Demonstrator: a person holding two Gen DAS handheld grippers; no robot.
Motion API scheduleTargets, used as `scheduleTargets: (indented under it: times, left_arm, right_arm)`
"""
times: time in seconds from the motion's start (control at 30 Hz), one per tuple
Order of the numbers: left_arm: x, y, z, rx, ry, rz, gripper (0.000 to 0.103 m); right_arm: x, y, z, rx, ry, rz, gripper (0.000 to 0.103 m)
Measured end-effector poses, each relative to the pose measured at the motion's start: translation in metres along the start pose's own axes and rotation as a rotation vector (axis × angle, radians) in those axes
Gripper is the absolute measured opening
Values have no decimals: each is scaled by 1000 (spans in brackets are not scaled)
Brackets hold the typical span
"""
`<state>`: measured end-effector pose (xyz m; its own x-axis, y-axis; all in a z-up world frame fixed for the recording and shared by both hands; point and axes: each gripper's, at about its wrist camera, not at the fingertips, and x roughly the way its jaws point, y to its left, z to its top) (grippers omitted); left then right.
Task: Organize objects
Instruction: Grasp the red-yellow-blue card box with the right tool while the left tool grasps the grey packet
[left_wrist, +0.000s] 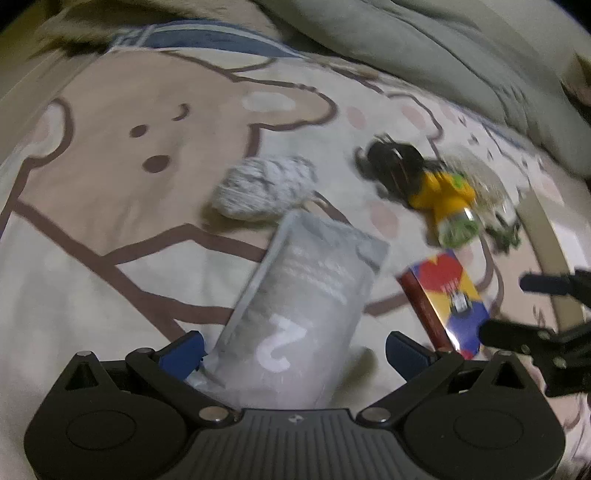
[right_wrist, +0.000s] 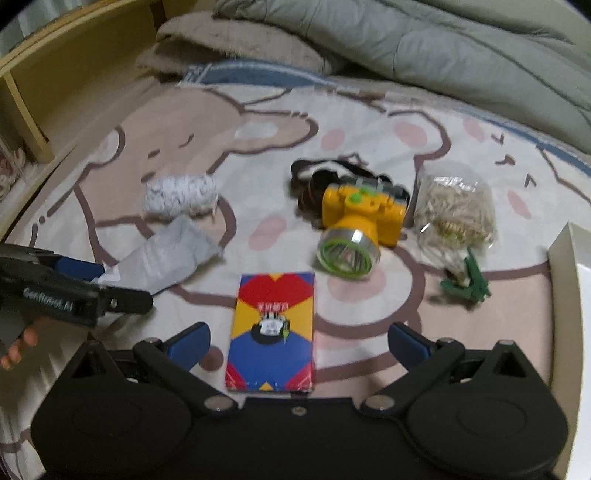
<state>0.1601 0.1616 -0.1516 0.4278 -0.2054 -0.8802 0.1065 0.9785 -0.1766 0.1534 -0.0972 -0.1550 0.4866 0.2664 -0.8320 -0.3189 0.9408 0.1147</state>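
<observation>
Pouch (left_wrist: 295, 314) lengthwise between spread left gripper (left_wrist: 295, 354) fingers, pointing away.

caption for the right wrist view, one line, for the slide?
Right gripper with open jaws over a colorful box; yellow headlamp, gray pouch and bagged items on a cartoon bedsheet.

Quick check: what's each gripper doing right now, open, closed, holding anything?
Left gripper: open, straddling the grey pouch, not clamped.
Right gripper: open, holding nothing, colourful box between its fingers.
</observation>
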Motion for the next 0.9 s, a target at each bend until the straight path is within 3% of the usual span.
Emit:
scheduleTargets:
  times: [0.3, 0.47, 0.5, 0.53, 0.6, 0.67, 0.9]
  left_arm:
    - [12, -14, -5, 117, 25, 94, 103]
    - [14, -14, -6, 136, 36, 119, 103]
    - [14, -15, -6, 138, 37, 123, 103]
    - [15, -15, -6, 141, 37, 126, 103]
    - [16, -17, -6, 152, 39, 135, 103]
    - [17, -18, -5, 157, 39, 139, 103]
    - [18, -21, -1, 151, 46, 129, 103]
  right_arm:
    - [26, 10, -11, -24, 122, 53, 103]
    - [39, 15, -12, -61, 167, -32, 102]
    - [40, 14, -11, -54, 162, -38, 100]
    - [39, 12, -10, -43, 157, -37, 89]
    - [36, 9, -8, -19, 145, -28, 79]
    - [33, 10, -7, -35, 151, -15, 61]
    - [14, 2, -19, -104, 197, 24, 61]
